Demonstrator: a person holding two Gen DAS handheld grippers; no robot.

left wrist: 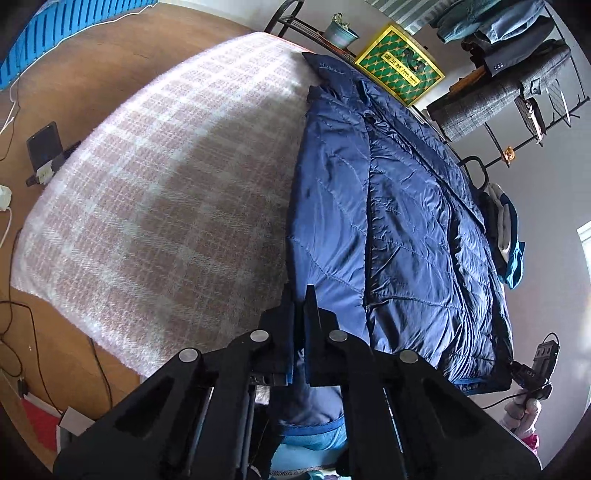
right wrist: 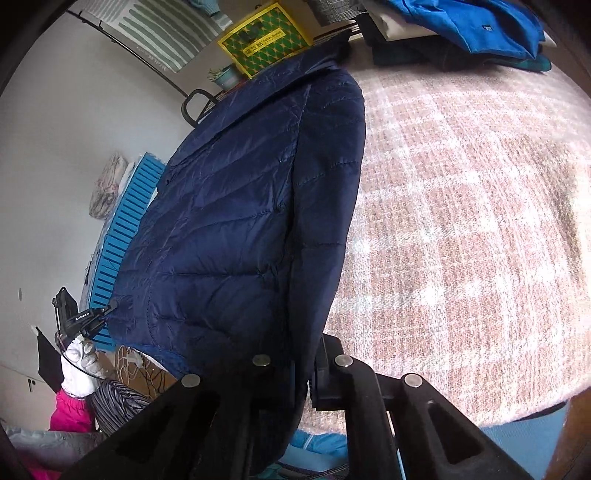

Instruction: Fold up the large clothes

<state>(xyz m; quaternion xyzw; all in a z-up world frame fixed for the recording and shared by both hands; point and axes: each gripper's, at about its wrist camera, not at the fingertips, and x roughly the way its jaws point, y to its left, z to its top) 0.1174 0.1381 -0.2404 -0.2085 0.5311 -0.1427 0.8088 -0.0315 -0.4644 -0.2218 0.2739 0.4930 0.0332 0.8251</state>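
Gripping the near hem of the navy puffer jacket (left wrist: 399, 229), both the left gripper (left wrist: 300, 295) and right gripper (right wrist: 314, 354) are pinching slippery fabric that risks sliding free, spoiling the fold on the plaid blanket (left wrist: 155, 192).

Open room: wide bare stretch of plaid blanket (left wrist: 155, 206) beside the jacket (left wrist: 399, 229), nothing lying on it. Jacket fills the other side, running to the table's far edge. Far end blocked by yellow-green box (left wrist: 400, 70), potted plant (left wrist: 341, 31) and black rack (left wrist: 517, 122) of hanging clothes. Pile of folded clothes (right wrist: 461, 33) sits at one blanket corner. Phone (left wrist: 46, 147) and cables crowd the floor side.
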